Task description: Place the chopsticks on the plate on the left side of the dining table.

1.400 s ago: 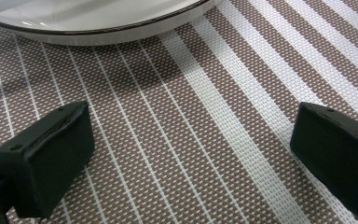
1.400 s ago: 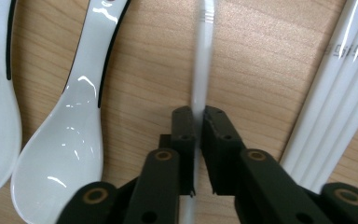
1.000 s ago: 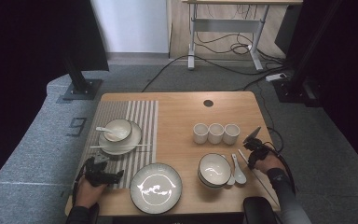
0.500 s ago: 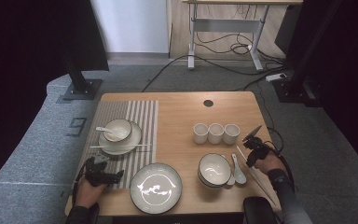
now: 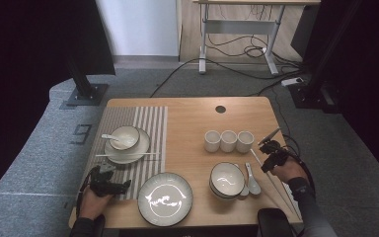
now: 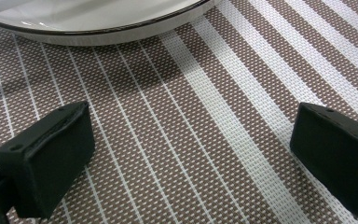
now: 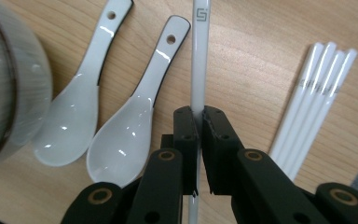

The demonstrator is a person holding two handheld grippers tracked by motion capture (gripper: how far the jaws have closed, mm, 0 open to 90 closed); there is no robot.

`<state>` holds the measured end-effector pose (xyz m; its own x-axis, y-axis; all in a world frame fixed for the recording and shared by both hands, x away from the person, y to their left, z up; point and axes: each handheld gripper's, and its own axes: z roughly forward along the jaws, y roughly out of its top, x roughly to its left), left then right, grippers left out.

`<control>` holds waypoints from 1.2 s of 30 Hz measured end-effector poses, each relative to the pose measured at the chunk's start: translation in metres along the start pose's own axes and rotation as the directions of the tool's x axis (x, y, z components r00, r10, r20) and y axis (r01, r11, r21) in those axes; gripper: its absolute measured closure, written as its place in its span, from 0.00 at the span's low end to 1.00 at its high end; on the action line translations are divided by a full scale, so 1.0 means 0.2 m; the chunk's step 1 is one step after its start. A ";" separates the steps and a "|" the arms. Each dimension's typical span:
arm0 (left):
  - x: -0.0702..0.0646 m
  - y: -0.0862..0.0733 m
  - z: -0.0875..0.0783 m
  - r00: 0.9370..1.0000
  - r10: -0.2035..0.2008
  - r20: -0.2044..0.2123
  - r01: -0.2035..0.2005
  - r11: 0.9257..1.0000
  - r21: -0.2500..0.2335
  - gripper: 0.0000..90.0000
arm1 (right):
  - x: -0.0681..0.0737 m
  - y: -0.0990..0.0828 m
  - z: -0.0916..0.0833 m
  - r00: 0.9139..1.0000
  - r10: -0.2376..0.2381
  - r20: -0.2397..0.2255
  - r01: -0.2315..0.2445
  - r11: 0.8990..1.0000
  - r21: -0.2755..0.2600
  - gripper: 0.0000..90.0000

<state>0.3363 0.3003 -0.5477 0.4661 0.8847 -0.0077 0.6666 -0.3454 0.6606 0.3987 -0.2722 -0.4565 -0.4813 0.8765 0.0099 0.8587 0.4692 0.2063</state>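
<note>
My right gripper (image 7: 199,116) is shut on a single white chopstick (image 7: 199,60) and holds it just above the wooden table (image 5: 192,123). In the high view this gripper (image 5: 270,150) is at the right edge, beside two white spoons (image 7: 70,116) and stacked bowls (image 5: 227,180). Several more white chopsticks (image 7: 317,93) lie to its right. My left gripper (image 6: 193,154) stands open over the striped placemat (image 6: 191,116), nothing between its jaws. It (image 5: 121,186) points at the large plate (image 5: 165,197), whose dark rim (image 6: 98,28) is just ahead.
A bowl on a saucer (image 5: 125,138) with a spoon and chopsticks sits on the placemat (image 5: 150,123) at the left. Three white cups (image 5: 228,140) stand in a row right of centre. Grey floor, cables and stand bases surround the table.
My right gripper has risen a little with the chopstick still clamped in it. The left gripper has stayed where it was.
</note>
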 end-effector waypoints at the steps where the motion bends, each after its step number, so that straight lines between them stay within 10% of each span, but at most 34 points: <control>1: 0.00 0.00 0.00 1.000 0.000 0.000 0.000 1.000 0.000 0.00 | 0.00 0.00 -0.01 1.000 -0.002 0.003 0.002 1.000 -0.002 0.94; 22: 0.00 0.01 -0.01 1.000 0.011 0.000 -0.011 1.000 -0.003 0.03 | 0.12 0.10 -0.24 0.988 -0.155 0.002 0.155 0.987 -0.042 0.94; 36: -0.04 0.05 -0.08 0.997 0.081 0.018 -0.078 0.991 -0.111 0.08 | 0.24 0.19 -0.35 0.963 -0.271 0.003 0.270 0.961 -0.065 0.94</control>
<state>0.3303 0.2935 -0.5289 0.5286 0.8482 0.0323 0.5595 -0.3768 0.7382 0.3949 -0.2196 -0.3805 -0.6953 0.7170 -0.0492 0.6833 0.6807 0.2643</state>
